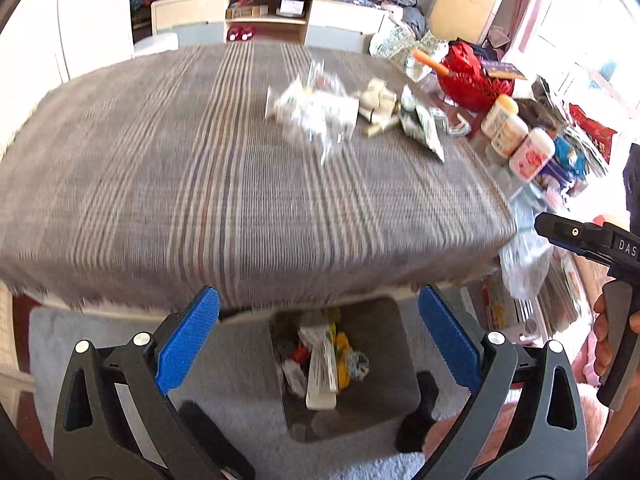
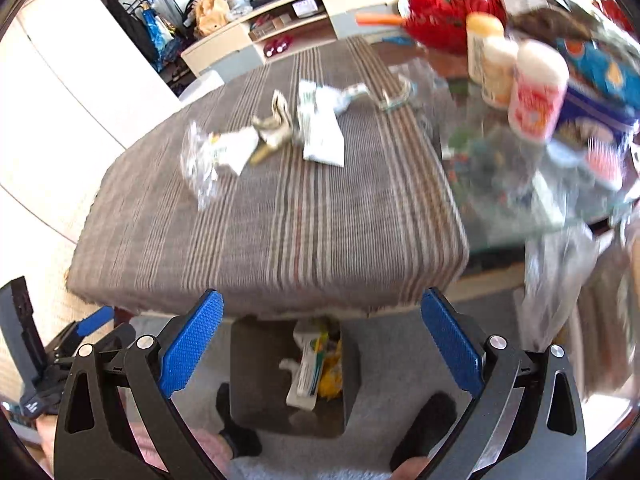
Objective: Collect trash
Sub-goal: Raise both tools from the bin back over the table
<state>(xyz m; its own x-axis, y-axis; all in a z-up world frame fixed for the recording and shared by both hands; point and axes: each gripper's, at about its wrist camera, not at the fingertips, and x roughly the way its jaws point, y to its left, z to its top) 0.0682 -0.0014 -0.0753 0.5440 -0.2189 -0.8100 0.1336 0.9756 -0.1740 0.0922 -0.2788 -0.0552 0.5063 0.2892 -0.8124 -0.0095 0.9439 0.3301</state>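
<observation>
Loose trash lies on the striped tablecloth [image 1: 200, 184]: a clear plastic wrapper [image 1: 316, 112], crumpled beige paper [image 1: 378, 100] and a printed wrapper [image 1: 424, 128]. The right wrist view shows the same clear wrapper [image 2: 200, 160], beige paper [image 2: 276, 124] and a white wrapper [image 2: 320, 132]. Below the table's front edge a dark square bin [image 1: 384, 320] [image 2: 252, 360] stands on the carpet with several pieces of trash in it. My left gripper [image 1: 319, 292] hangs open and empty over the bin. My right gripper [image 2: 322, 295] is likewise open wide and empty, held beside the left one.
Three plastic bottles [image 1: 516, 136], a red bag [image 1: 468, 76] and packets crowd the glass right part of the table. A clear plastic bag [image 1: 524, 260] hangs off that corner. Feet in dark socks [image 1: 416, 416] stand by the bin. A low cabinet [image 1: 260, 12] lies beyond the table.
</observation>
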